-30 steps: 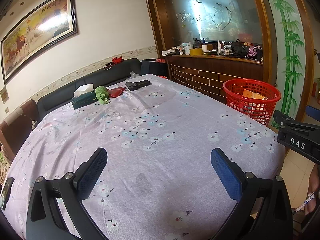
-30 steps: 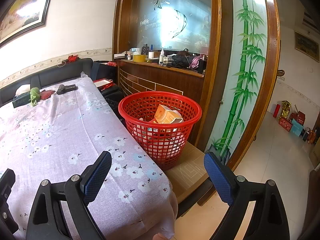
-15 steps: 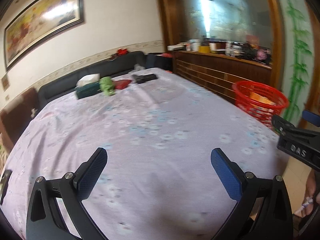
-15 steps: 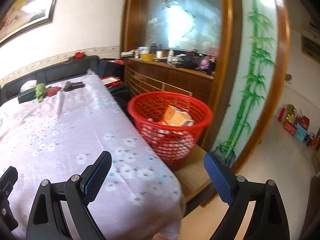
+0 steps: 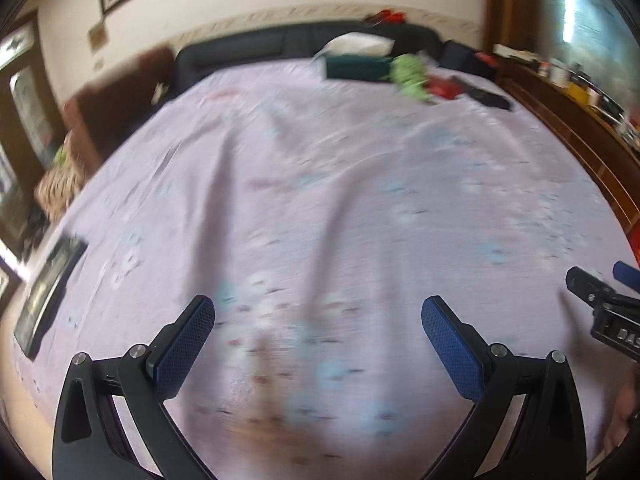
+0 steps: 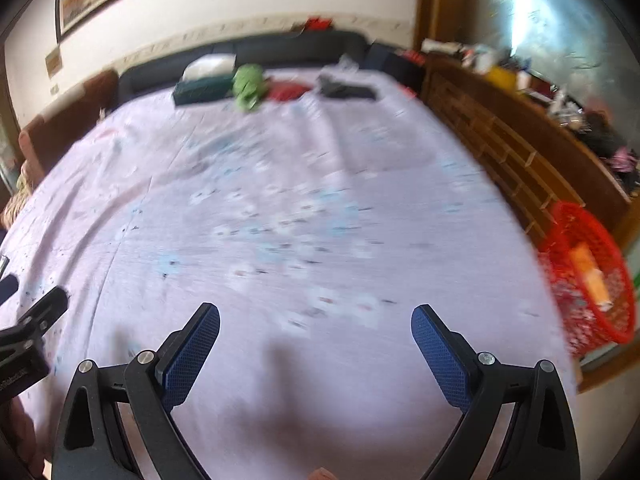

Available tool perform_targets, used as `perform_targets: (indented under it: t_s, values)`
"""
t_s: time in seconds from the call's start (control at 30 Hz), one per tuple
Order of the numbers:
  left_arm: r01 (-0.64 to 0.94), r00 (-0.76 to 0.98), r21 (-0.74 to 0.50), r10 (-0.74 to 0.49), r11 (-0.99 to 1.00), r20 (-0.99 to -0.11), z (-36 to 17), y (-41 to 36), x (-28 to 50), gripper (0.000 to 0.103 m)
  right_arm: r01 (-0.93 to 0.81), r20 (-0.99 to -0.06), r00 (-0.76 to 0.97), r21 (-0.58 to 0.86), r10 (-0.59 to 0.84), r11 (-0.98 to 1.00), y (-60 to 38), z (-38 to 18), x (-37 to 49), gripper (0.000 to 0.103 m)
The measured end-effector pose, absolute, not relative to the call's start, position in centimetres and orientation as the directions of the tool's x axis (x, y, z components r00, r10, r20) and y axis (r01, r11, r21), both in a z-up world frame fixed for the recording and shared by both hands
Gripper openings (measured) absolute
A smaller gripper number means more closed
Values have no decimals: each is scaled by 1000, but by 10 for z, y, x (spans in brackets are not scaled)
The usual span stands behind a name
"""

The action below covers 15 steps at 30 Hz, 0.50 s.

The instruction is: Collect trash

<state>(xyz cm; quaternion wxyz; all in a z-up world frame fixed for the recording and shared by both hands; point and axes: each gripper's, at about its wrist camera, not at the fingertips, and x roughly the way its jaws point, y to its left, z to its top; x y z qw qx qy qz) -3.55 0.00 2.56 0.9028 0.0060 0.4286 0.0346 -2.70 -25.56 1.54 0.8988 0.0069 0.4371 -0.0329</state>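
Both views are motion-blurred. My left gripper [image 5: 318, 316] is open and empty above the near part of a table with a lilac flowered cloth [image 5: 320, 184]. My right gripper [image 6: 316, 324] is open and empty over the same cloth [image 6: 280, 208]. A red mesh basket [image 6: 588, 280] with orange and white trash stands off the table's right edge in the right wrist view. At the far edge lie a crumpled green item [image 6: 248, 86], a red item [image 6: 286, 92], a dark tissue box [image 6: 202, 88] and a black object [image 6: 346, 88]; the green item [image 5: 410, 74] also shows in the left wrist view.
A dark sofa [image 6: 248, 48] runs along the far wall. A wooden counter [image 6: 520, 128] with clutter stands at the right. A dark flat device [image 5: 48, 296] lies at the table's left edge. The right gripper's body [image 5: 608, 312] shows at the left view's right edge.
Both grippers have swung left, away from the basket and toward the table. The basket has left the left wrist view and moved to the right edge of the right wrist view.
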Motion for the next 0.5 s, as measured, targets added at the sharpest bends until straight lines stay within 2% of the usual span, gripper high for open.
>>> perform_targets:
  t_s: [0.13,0.2,0.37,0.5]
  values:
    - [-63,590,14,49,998,-806,16,20,-26,103,62,-827,556,-59,-83,996,-235,-8,-1,98]
    - [-60,581,1,36,998,-813,11,27,-21,103,82,-828,554,-51,-88,995,-235,-10,4,102]
    - [-39,544,-62,-31,997,-838,4,33,-15,103,110,-837,543,-3,-63,994,-242,-13,12,102]
    - [-31,542,-49,-25,998,-840,3,33,-11,103,129,-835,547,6,-66,992,-243,-14,14,103]
